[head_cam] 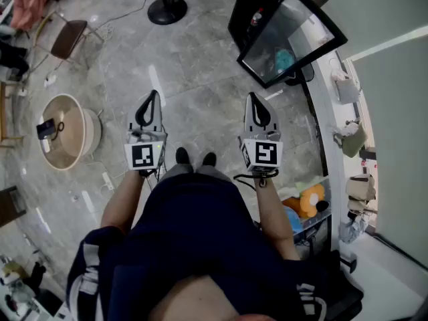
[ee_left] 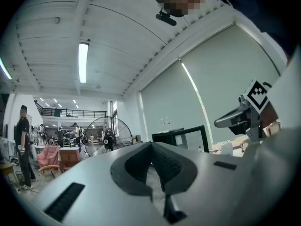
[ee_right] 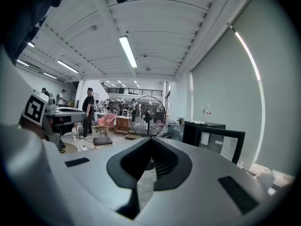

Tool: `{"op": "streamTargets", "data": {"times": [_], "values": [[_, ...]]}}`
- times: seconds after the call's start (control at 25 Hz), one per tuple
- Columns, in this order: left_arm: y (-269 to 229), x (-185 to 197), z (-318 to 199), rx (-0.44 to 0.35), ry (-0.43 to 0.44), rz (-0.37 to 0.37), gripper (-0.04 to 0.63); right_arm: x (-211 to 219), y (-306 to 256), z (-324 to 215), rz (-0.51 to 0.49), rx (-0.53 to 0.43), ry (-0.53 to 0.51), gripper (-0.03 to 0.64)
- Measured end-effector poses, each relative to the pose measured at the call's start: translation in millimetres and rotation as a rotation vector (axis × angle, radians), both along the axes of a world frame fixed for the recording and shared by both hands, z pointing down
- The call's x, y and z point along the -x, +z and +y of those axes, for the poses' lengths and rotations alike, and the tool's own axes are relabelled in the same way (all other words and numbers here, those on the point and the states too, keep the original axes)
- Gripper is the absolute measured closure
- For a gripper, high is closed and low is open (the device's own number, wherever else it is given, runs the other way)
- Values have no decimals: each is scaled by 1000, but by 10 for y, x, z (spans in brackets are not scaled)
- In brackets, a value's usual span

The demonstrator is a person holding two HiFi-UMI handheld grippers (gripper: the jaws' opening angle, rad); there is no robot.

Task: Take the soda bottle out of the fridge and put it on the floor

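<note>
A black fridge [head_cam: 257, 9] with a glass door [head_cam: 294, 42] stands on the floor ahead and to my right. The door looks swung open. Something teal [head_cam: 284, 60] shows through the glass, and I cannot make out a soda bottle inside. A small red-topped bottle [head_cam: 255, 17] seems to stand on the fridge top. My left gripper [head_cam: 152, 97] and right gripper [head_cam: 253, 99] are held side by side in front of my waist, both shut and empty, well short of the fridge. The fridge [ee_left: 181, 138] shows past the left gripper's jaws, and again as the fridge [ee_right: 214, 138] in the right gripper view.
A round black stand base [head_cam: 167, 9] sits on the floor far ahead. A beige round tub [head_cam: 67, 131] and a brown chair [head_cam: 69, 37] are to my left. A low shelf with soft toys [head_cam: 307, 202] is at my right. A large fan [ee_right: 148, 116] and people stand far off.
</note>
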State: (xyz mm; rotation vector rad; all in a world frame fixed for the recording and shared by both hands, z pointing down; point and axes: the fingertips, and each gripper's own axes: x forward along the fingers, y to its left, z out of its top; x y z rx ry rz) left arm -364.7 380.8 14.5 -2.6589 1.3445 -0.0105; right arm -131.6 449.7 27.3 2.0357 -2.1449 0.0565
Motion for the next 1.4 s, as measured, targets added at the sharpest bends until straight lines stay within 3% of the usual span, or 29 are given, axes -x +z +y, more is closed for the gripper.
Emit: {"op": "streamTargets", "data": {"times": [0.52, 1.16, 1.28, 1.4], "values": [[-4, -44, -4, 15, 3, 5, 571, 39, -35, -43, -3, -21, -17, 601], [183, -167, -48, 106, 52, -8, 564, 60, -46, -77, -28, -23, -44, 600], [222, -217, -56, 126, 69, -24, 452, 56, -37, -77, -30, -18, -51, 600], [226, -261, -79, 125, 78, -26, 409, 46, -30, -82, -38, -17, -55, 600]]}}
